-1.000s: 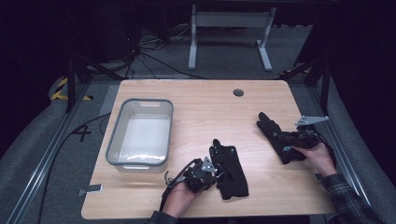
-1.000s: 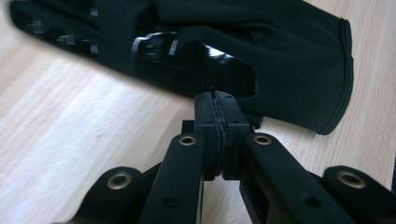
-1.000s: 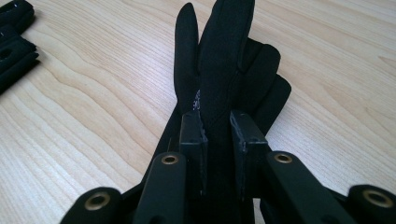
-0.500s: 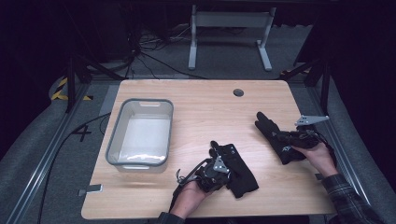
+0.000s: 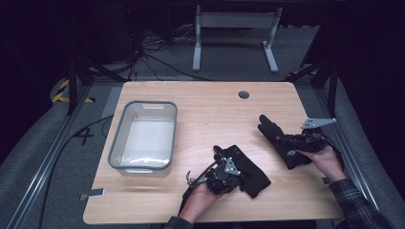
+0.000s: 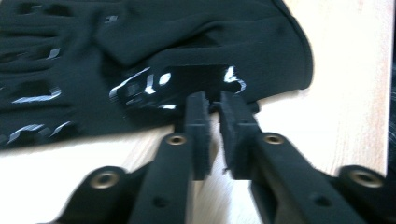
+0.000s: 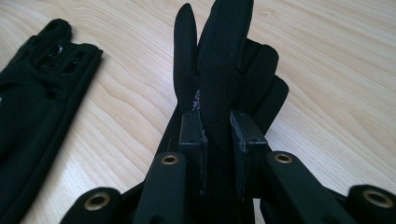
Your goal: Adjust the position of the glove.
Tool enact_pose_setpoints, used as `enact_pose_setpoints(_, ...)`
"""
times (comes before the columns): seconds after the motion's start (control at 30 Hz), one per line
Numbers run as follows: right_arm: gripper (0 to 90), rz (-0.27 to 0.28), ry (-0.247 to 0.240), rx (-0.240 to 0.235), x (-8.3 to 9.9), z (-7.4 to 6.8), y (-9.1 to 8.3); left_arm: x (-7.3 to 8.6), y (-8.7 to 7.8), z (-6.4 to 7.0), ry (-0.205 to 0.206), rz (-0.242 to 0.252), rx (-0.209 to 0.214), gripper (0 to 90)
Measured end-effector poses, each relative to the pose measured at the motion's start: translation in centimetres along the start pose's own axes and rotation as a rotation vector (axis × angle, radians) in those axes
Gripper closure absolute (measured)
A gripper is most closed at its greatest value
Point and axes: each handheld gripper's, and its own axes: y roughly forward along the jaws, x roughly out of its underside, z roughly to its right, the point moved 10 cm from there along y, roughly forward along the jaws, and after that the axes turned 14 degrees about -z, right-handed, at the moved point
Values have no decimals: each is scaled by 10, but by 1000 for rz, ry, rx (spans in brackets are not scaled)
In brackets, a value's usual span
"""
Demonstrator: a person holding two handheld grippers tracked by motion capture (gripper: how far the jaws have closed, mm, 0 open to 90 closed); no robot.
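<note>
Gloves, black, two, laid on a wooden table [image 5: 205,109].

Item 1: first glove [image 5: 250,174], near the front edge of the table, right of the tub. It is gripped at its cuff edge by the left gripper [image 5: 220,175]; in the left gripper view the jaws are seen drawn narrow on a fold of the fabric [image 6: 187,84], with only a thin gap between the pads. The glove lies flat, not lifted.

Item 2: second glove [image 5: 279,139], toward the right edge of the table, well apart from the first. It is clamped lengthwise by the right gripper [image 5: 293,149]; in the right gripper view the jaws are closed narrow on the palm, and the glove's fingers [image 7: 219,56] extend beyond the tips. It appears raised slightly at the held end, though this cannot be told for certain.

Item 3: clear plastic tub [image 5: 143,138], grey-rimmed, at the left of the table. Nothing is held in it.

Status, as judged: both gloves are secured, so the grasping step is taken as done. If the tub is the destination, neither glove has been carried there yet; lifting, transfer and release are all left.
</note>
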Motion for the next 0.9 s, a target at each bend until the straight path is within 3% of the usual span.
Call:
enact_pose_setpoints(0.13,774,3,-17,-22,-3,-9,-1,11,-8,-12,-50,9,-52,649)
enact_pose_setpoints(0.27,774,7,-40,-43,-7,-20,-1,27,-16,-24,-105,9,-103,446)
enact_pose_setpoints(0.37,774,8,-50,-53,-9,-26,-2,35,-20,-31,-132,0,-135,358)
enact_pose_setpoints(0.67,774,11,-89,-87,-15,-48,-2,47,-18,-41,-166,-35,-190,179)
enact_pose_setpoints(0.9,774,14,-125,-128,-21,-71,1,52,-15,-45,-172,-56,-200,104)
